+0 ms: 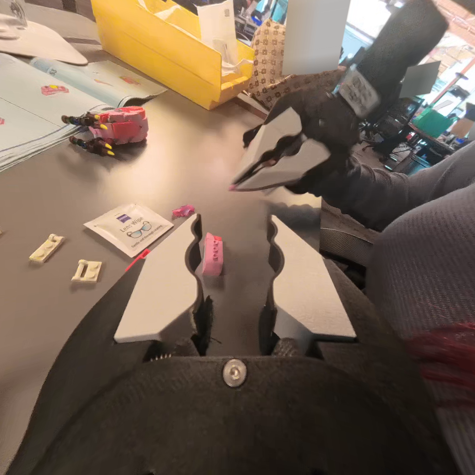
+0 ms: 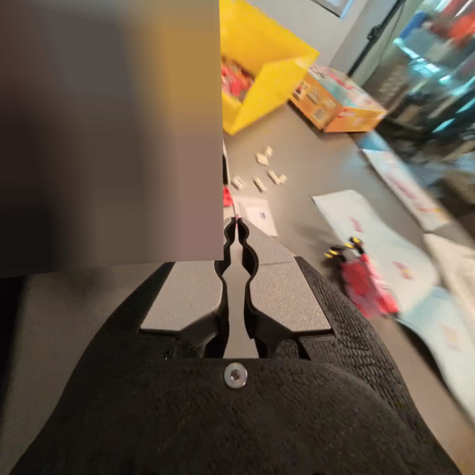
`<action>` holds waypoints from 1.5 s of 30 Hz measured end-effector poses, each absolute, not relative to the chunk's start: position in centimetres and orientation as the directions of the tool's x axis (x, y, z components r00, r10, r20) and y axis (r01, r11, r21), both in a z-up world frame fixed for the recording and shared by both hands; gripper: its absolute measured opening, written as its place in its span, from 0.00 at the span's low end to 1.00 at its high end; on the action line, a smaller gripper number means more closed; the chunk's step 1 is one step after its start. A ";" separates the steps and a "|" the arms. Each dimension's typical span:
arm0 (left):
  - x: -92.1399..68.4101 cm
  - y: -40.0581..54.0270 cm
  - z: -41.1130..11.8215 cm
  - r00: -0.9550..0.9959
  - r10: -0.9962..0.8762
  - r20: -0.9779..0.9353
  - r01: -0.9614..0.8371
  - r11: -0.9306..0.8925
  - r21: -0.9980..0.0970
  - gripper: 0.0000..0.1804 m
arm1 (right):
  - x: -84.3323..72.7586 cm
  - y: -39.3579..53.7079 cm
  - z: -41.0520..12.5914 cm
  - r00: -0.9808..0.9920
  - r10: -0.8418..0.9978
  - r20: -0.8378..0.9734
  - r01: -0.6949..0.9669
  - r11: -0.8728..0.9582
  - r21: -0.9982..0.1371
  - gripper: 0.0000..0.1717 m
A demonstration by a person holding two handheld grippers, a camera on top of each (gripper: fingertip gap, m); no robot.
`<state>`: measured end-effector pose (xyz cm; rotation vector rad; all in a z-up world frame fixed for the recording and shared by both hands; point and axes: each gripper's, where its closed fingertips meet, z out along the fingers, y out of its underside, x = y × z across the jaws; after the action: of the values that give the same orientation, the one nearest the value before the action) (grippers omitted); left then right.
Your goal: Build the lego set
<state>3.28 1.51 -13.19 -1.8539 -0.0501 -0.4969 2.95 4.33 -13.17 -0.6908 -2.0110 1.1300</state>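
Pink brick (image 1: 212, 254) between open left claw (image 1: 234, 218), right claw (image 1: 232, 187) pinching pink sliver (image 1: 232, 187), wipe sachet (image 1: 128, 228) beside.

A pink studded brick (image 1: 212, 254) lies on its side on the grey table (image 1: 167, 174)

A yellow plastic bin (image 1: 164, 48) holding papers stands at the far side of the grey table (image 1: 180, 159). Nearer lie a white lens-wipe sachet (image 1: 128, 228), 2 cream hinge plates (image 1: 46, 248), a pink brick (image 1: 212, 254) and a red-pink brick-built claw (image 1: 118, 128) beside open instruction booklets (image 1: 38, 102).
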 end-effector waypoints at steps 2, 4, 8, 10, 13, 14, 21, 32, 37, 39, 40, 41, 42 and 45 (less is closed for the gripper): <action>2.9 1.6 -13.6 0.930 -0.161 0.329 0.257 -0.352 -0.900 0.29 | 3.0 5.2 -14.6 -0.546 0.668 0.506 0.085 0.644 -0.760 0.00; 2.8 1.6 -15.1 0.950 -0.117 0.289 0.211 -0.439 -0.874 0.30 | 3.2 5.5 -15.5 -0.513 0.588 0.625 0.067 0.754 -0.653 0.00; 3.4 1.6 -16.6 0.972 -0.110 0.206 0.122 -0.513 -0.850 0.30 | 3.6 6.4 -16.7 -0.412 0.484 0.772 0.008 0.849 -0.528 0.00; 3.5 1.6 -16.7 0.980 -0.109 0.169 0.090 -0.517 -0.852 0.29 | 3.8 6.8 -17.4 -0.378 0.475 0.795 0.008 0.860 -0.510 0.00; 3.4 1.7 -17.1 0.990 -0.091 0.107 0.042 -0.535 -0.844 0.29 | 3.8 7.0 -17.3 -0.343 0.467 0.815 0.018 0.871 -0.491 0.00; 3.4 1.7 -17.4 0.993 -0.088 0.085 0.023 -0.549 -0.836 0.28 | 3.8 7.2 -17.2 -0.336 0.469 0.817 0.024 0.871 -0.490 0.00; 2.9 1.8 -19.1 0.999 -0.044 -0.005 -0.032 -0.631 -0.775 0.26 | 3.5 7.8 -17.3 -0.318 0.484 0.815 0.054 0.867 -0.495 0.00; 3.3 1.8 -19.5 0.997 -0.069 0.031 -0.021 -0.650 -0.760 0.15 | 3.6 7.1 -18.1 -0.398 0.310 0.863 0.014 0.943 -0.332 0.00; 3.1 1.8 -19.5 0.997 -0.059 0.053 0.002 -0.651 -0.759 0.09 | 3.8 6.3 -19.1 -0.490 -0.005 0.872 -0.092 0.995 -0.046 0.00; 3.1 1.8 -19.5 0.997 -0.058 0.051 0.001 -0.651 -0.759 0.09 | 3.8 6.3 -19.2 -0.521 -0.061 0.851 -0.121 0.993 -0.003 0.00; 3.1 1.8 -19.5 0.997 -0.058 0.048 -0.001 -0.651 -0.759 0.09 | 3.8 6.3 -19.2 -0.538 -0.080 0.839 -0.133 0.991 0.009 0.00; 3.1 1.8 -19.5 0.997 -0.058 0.047 -0.002 -0.651 -0.759 0.09 | 3.8 6.3 -19.2 -0.555 -0.099 0.826 -0.146 0.989 0.021 0.00; 3.1 1.8 -19.5 0.997 -0.058 0.048 -0.001 -0.651 -0.759 0.09 | 3.9 6.3 -19.3 -0.572 -0.118 0.812 -0.161 0.986 0.029 0.00; 3.1 1.8 -19.5 0.997 -0.057 0.055 0.004 -0.651 -0.759 0.09 | 4.1 6.0 -19.3 -0.625 -0.131 0.769 -0.200 0.980 0.004 0.01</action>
<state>3.12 1.82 -19.50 -2.2785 0.0362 -0.0923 4.14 5.96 -19.28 0.2303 -2.2540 0.1023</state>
